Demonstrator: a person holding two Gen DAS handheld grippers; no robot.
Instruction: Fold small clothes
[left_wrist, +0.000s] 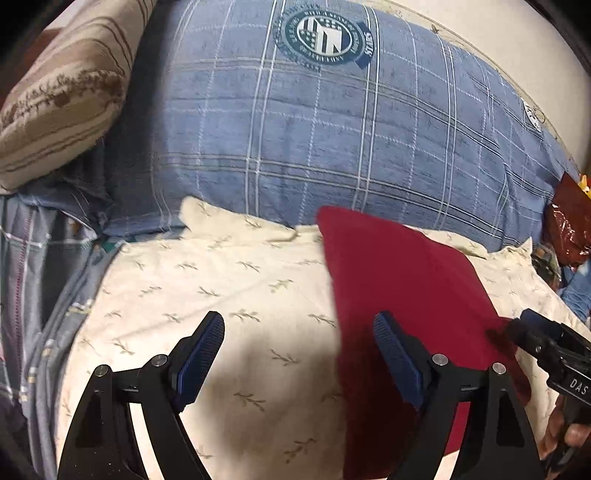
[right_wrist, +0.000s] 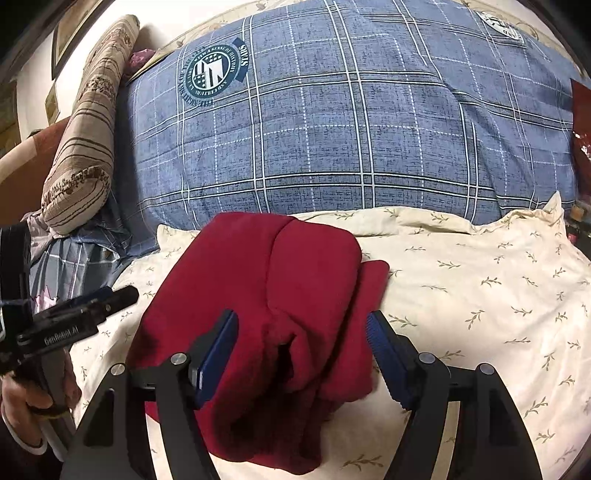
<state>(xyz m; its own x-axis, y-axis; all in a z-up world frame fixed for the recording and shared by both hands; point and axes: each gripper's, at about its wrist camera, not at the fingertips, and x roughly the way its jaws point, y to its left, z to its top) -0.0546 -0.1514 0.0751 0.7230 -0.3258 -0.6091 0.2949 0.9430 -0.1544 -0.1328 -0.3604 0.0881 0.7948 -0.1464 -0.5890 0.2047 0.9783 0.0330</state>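
The dark red, soft knit small garment (right_wrist: 266, 295) lies folded into a thick bundle on the cream cloth with a leaf-sprig print (right_wrist: 480, 295), just in front of the blue plaid quilt (right_wrist: 332, 129); right gripper (right_wrist: 301, 354) straddles its near end w/ jaws wide, pads off the fabric (looks like a release after a fold); left gripper (left_wrist: 299, 358) also wide, empty, partly over bare cloth beside the garment's edge. No containers in view.

Dark red garment (right_wrist: 280, 295), folded in layers, lying on cream leaf-print sheet (right_wrist: 480, 295).
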